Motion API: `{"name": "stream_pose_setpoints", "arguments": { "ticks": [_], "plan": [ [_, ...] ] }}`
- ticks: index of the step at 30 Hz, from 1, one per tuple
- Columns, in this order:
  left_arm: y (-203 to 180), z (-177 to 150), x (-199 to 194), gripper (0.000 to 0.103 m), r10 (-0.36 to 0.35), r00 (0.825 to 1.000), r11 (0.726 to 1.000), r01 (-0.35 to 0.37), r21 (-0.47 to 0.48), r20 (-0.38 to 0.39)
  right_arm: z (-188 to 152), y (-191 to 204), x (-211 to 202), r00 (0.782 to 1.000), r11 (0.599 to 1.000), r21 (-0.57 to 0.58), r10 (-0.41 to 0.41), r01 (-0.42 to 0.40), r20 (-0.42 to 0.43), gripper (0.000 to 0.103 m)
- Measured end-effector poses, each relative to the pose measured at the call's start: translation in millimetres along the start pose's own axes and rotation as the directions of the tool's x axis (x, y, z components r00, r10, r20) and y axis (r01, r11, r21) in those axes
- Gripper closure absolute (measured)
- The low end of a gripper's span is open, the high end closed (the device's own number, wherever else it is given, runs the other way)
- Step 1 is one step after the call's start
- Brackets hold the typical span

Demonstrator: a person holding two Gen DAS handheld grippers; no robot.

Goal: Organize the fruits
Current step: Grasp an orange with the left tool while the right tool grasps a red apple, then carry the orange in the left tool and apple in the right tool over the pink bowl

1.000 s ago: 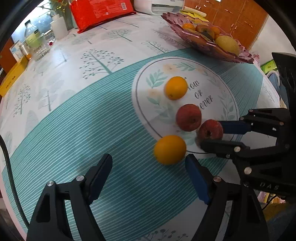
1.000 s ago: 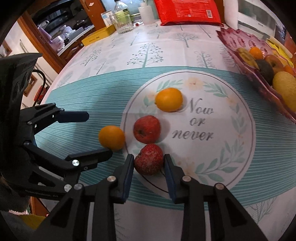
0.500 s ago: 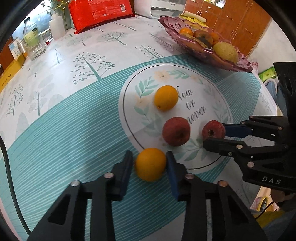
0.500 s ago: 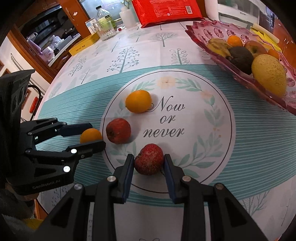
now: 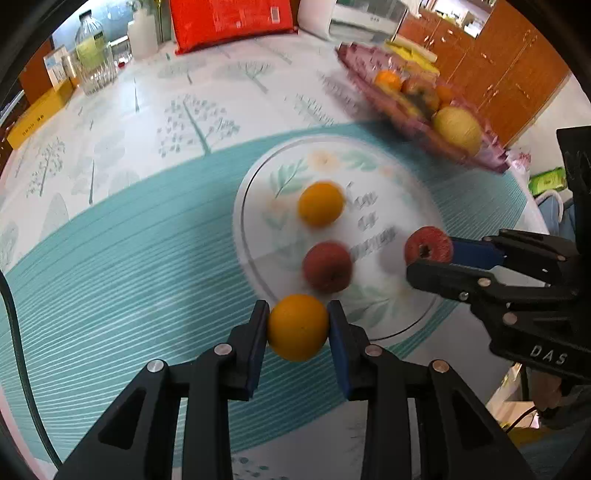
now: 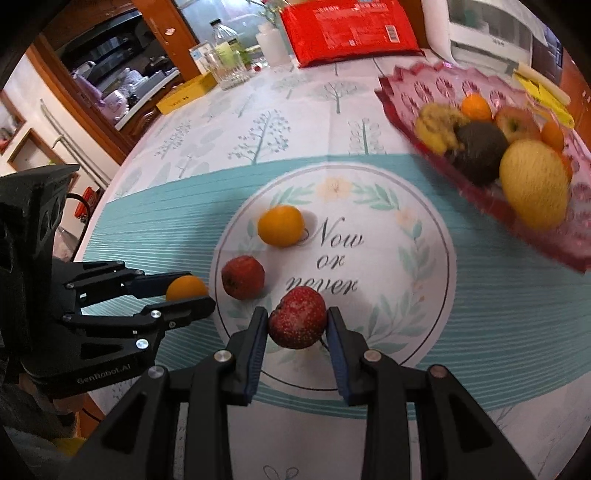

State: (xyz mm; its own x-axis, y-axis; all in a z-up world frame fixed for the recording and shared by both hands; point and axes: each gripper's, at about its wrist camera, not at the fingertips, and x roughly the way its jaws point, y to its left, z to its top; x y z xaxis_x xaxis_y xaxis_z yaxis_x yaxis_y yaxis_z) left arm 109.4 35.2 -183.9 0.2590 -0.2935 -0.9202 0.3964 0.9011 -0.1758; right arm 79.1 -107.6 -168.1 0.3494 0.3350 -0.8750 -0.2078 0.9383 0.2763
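Observation:
My left gripper (image 5: 297, 328) is shut on an orange (image 5: 297, 327), held over the teal stripes beside the round printed circle. My right gripper (image 6: 297, 325) is shut on a speckled red apple (image 6: 297, 317), lifted a little above the circle's near edge. In the left wrist view that apple (image 5: 428, 246) shows at the right between the right gripper's fingers. A second orange (image 6: 280, 225) and a second red apple (image 6: 242, 277) lie loose inside the circle. A pink glass fruit tray (image 6: 417, 88) at the back right holds several fruits, among them a yellow melon (image 6: 533, 188).
A red bag (image 6: 347, 29), a white appliance (image 6: 491, 40), bottles and a glass jar (image 6: 227, 66) and a yellow box (image 6: 186, 94) stand along the table's far edge. Wooden cabinets rise beyond it. The table's near edge runs just below both grippers.
My left gripper has shut on the near orange, which lay between its open fingers a second ago. My right gripper has risen slightly with the red apple.

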Motion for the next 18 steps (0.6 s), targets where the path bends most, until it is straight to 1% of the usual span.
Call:
{"name": "stream_pose_setpoints", "arguments": {
  "ticks": [6,9,13,16,18],
  "plan": [
    [-33,24,-38,0.073,-0.014,0.995,1.0,0.014,-0.001,0.098,13,-5,-38,0.998,0.998,-0.059,0.025,-0.021,0.054,0.071],
    [-54,44,-58,0.073,-0.024,0.987,1.0,0.024,0.001,0.159,19,-11,-63,0.995,0.996,-0.08,0.035,-0.027,0.093,0.07],
    [-83,76,-83,0.073,-0.012,0.974,1.0,0.013,-0.002,0.226,33,-28,-103,0.987,0.995,-0.09,0.049,-0.035,0.15,0.07],
    [-99,99,-99,0.073,-0.01,0.966,1.0,0.015,-0.019,0.259,47,-45,-131,0.981,0.996,-0.083,0.029,-0.013,0.191,0.07],
    [-109,118,-108,0.073,0.012,0.962,1.0,-0.004,-0.03,0.275,58,-58,-148,0.977,0.998,-0.069,0.019,-0.005,0.213,0.07]
  ]
}}
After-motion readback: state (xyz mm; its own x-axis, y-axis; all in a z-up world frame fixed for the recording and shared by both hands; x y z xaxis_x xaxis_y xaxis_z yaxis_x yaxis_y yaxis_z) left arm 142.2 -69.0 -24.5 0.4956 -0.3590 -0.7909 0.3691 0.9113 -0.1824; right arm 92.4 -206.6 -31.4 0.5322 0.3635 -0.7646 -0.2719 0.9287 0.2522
